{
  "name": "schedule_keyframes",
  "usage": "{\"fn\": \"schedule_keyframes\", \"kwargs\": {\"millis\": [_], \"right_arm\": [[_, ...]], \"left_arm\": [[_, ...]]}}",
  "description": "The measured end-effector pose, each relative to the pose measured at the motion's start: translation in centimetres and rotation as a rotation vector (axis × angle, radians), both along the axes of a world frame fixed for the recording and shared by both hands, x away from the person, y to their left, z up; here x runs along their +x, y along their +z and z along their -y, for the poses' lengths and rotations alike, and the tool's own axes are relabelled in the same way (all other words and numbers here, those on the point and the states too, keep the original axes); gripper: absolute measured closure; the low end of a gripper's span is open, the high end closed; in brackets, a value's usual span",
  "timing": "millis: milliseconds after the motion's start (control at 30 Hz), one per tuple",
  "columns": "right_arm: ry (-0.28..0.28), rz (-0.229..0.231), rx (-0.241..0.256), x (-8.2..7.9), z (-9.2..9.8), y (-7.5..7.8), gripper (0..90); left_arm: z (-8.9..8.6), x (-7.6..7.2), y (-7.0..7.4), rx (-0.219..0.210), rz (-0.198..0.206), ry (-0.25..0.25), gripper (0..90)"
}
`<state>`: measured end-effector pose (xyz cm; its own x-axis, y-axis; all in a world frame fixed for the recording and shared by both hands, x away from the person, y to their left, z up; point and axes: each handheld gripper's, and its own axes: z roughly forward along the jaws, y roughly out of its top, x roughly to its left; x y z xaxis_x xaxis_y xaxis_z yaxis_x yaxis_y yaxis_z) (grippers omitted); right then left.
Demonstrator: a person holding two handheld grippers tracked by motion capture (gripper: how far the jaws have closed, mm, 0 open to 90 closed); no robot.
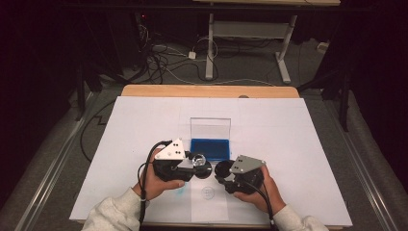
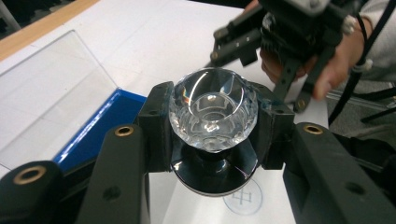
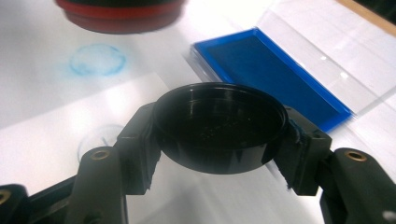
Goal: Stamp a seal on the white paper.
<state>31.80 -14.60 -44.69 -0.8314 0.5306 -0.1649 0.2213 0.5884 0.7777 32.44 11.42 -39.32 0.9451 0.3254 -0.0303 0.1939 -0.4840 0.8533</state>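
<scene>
Clear faceted glass forms the handle of the stamp [image 2: 213, 111], which the left gripper [image 2: 212, 126] clamps between its two black jaws, one jaw pressed to each side of the knob. Below the knob the stamp's dark round base hangs clear of the white paper sheet [image 1: 144, 125]. In the high view this gripper [image 1: 196, 161] sits just left of the other, with the stamp [image 1: 198, 159] at its tip. The right gripper [image 3: 219, 135] is closed on a black round cap [image 3: 219, 126], hollow side up, a jaw bearing on each flank; in the high view the same gripper [image 1: 222, 169] carries the cap [image 1: 223, 168] just beside the stamp, the two close but apart. Directly beyond both grippers lies the blue ink pad [image 1: 210, 148], its clear lid [image 1: 210, 128] standing open on the far side. In the right gripper view the ink pad [image 3: 275, 74] lies ahead and to the right of the cap, and a smudged blue ring print [image 3: 97, 59] marks the paper ahead and to the left, under the red-rimmed underside of the stamp at the top edge. A faint printed circle [image 1: 208, 192] lies on the paper on the near side of the grippers, between the two hands. Nothing stands between the grippers and the ink pad.
</scene>
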Motion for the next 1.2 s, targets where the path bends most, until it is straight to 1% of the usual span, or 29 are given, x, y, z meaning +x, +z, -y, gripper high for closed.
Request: {"fn": "schedule_keyframes", "kwargs": {"millis": [67, 167, 233, 400, 467, 533, 633, 700, 900, 967, 1100, 1200], "right_arm": [[-0.006, 0.007, -0.003, -0.2, 0.7, 0.1, 38.6], [-0.03, 0.011, 0.009, -0.6, 1.7, 0.3, 38.6], [-0.04, 0.01, 0.018, -0.8, 2.4, 0.5, 38.6], [-0.065, 0.017, 0.016, -1.2, 3.8, 0.6, 38.6], [-0.071, 0.016, 0.023, -1.4, 4.1, 0.6, 38.6], [-0.078, 0.021, 0.018, -1.5, 4.5, 0.6, 38.6], [-0.086, 0.024, 0.018, -1.6, 4.9, 0.6, 38.6], [-0.09, 0.025, 0.021, -1.7, 5.2, 0.7, 38.6], [-0.111, 0.025, 0.015, -1.9, 6.2, 0.7, 38.6], [-0.121, 0.025, 0.013, -1.9, 6.5, 0.6, 38.6], [-0.137, 0.024, 0.017, -2.0, 7.4, 0.6, 38.6], [-0.15, 0.025, 0.021, -2.0, 7.9, 0.7, 38.5]], "left_arm": [[0.2, -0.2, -0.1, 0.008, -0.002, -0.009, 54.6], [0.5, -0.7, -0.4, 0.027, -0.004, -0.026, 54.5], [0.8, -1.0, -0.7, 0.047, -0.003, -0.037, 54.5], [1.4, -1.5, -1.4, 0.084, -0.012, -0.058, 54.5], [1.5, -1.6, -1.7, 0.088, -0.018, -0.061, 54.5], [1.6, -1.7, -1.8, 0.106, -0.014, -0.066, 54.6], [1.8, -1.7, -2.1, 0.112, -0.021, -0.065, 54.6], [1.9, -1.8, -2.4, 0.13, -0.018, -0.068, 54.5], [2.4, -1.9, -3.1, 0.156, -0.033, -0.085, 54.5], [2.5, -1.9, -3.3, 0.172, -0.031, -0.09, 54.5], [2.7, -1.9, -3.8, 0.185, -0.04, -0.094, 54.5], [2.9, -1.9, -3.9, 0.196, -0.038, -0.1, 54.5]]}}
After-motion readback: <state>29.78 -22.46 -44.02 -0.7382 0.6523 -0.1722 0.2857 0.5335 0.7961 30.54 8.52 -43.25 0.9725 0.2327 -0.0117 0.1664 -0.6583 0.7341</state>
